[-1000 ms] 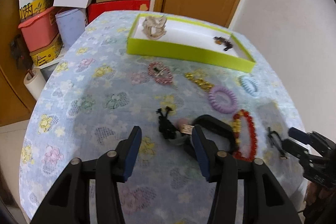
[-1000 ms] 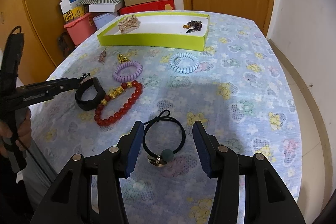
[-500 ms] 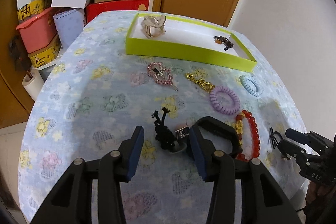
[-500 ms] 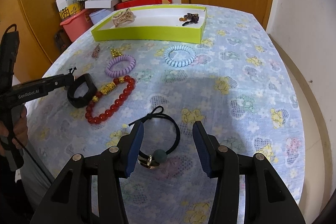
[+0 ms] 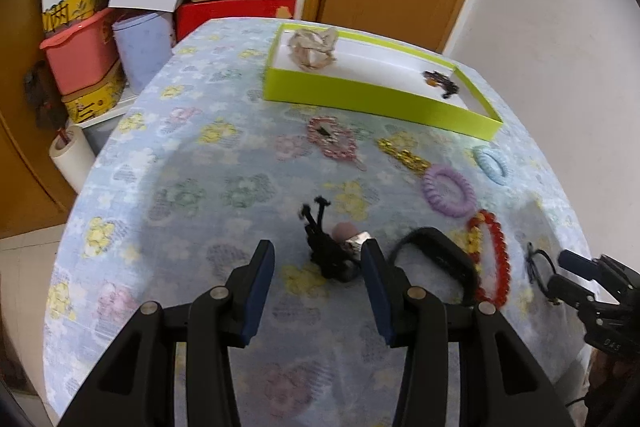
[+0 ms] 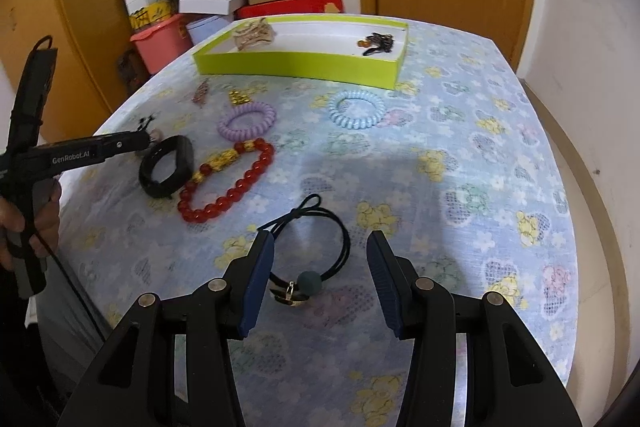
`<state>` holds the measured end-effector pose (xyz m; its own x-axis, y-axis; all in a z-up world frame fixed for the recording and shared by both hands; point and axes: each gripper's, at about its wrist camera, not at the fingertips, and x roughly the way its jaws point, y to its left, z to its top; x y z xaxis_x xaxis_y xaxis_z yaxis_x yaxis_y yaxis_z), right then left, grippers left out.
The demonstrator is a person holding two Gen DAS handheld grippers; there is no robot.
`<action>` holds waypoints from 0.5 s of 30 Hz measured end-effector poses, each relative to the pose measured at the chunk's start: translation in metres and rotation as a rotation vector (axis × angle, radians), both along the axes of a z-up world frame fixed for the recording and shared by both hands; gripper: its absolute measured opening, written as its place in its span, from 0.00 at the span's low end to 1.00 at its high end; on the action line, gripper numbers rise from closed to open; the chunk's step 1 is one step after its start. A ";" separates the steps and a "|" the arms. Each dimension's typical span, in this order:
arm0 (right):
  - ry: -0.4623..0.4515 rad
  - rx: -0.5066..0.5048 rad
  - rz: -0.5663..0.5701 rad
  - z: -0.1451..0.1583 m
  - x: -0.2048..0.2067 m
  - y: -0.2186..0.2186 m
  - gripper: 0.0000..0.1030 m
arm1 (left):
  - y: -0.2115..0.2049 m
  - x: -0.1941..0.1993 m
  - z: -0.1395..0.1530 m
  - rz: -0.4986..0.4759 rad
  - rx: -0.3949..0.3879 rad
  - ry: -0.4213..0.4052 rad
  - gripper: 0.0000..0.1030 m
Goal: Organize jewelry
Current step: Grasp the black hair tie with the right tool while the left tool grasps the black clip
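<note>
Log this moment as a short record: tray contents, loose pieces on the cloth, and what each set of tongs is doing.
tray: green tray holds a beige claw clip and a dark hair tie
loose: blue coil tie, purple coil tie, red bead bracelet, black band
left tongs: open, around a black clip
right tongs: open, around a black elastic tie

The left gripper (image 5: pixel 318 265) has narrowed slightly, the black hair clip (image 5: pixel 328 255) now between its jaws.
</note>
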<state>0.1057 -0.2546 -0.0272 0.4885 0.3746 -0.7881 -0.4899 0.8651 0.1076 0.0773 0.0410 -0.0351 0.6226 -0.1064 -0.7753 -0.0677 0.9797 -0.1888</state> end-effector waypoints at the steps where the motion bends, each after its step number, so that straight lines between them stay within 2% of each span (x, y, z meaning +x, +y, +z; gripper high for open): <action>1: 0.000 -0.002 0.008 -0.001 -0.001 0.001 0.48 | -0.003 0.000 -0.001 -0.010 0.001 0.000 0.45; 7: 0.007 -0.024 0.032 -0.009 -0.004 0.008 0.48 | -0.012 0.006 -0.002 -0.020 0.041 -0.004 0.45; 11: -0.003 -0.037 0.026 -0.009 -0.008 0.008 0.48 | -0.020 0.008 -0.004 -0.019 0.104 -0.015 0.45; 14: -0.006 -0.042 0.018 -0.009 -0.012 0.006 0.48 | -0.027 0.009 -0.005 -0.021 0.173 -0.020 0.41; 15: -0.009 -0.042 0.012 -0.009 -0.015 0.005 0.48 | -0.028 0.008 -0.005 -0.023 0.179 -0.027 0.37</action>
<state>0.0905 -0.2499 -0.0362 0.4913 0.3469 -0.7989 -0.5011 0.8628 0.0665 0.0856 0.0131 -0.0404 0.6421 0.0175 -0.7664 -0.0421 0.9990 -0.0125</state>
